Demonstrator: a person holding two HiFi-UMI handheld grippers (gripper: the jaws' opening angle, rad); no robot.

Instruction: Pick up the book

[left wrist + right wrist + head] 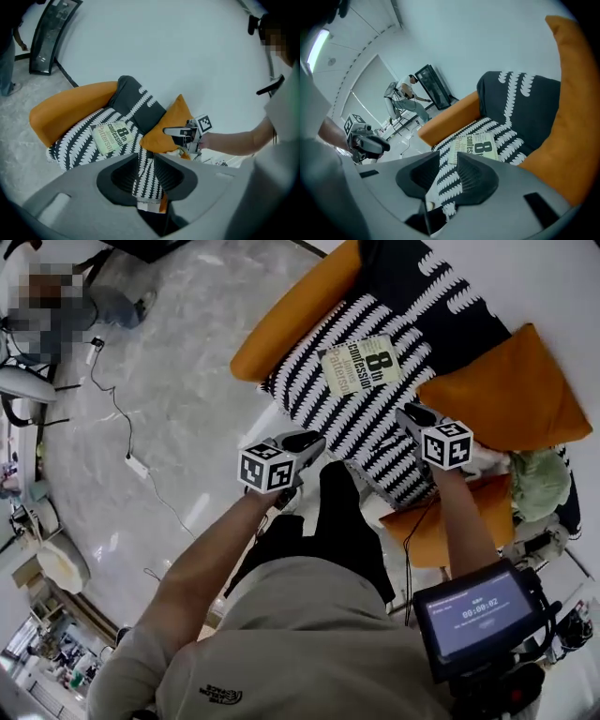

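The book, pale with a large "8" on its cover, lies flat on a black-and-white patterned blanket draped over an orange armchair. It also shows as the book and the book in the two gripper views. My left gripper hovers short of the seat's front edge, down-left of the book. My right gripper hangs above the blanket, right of the book. Both sets of jaws stand a narrow gap apart with nothing between them: left gripper, right gripper. Neither touches the book.
An orange cushion leans at the seat's right, with a green bundle beside it. A cable and power strip trail over the marble floor on the left. A person stands far off. A small screen is at bottom right.
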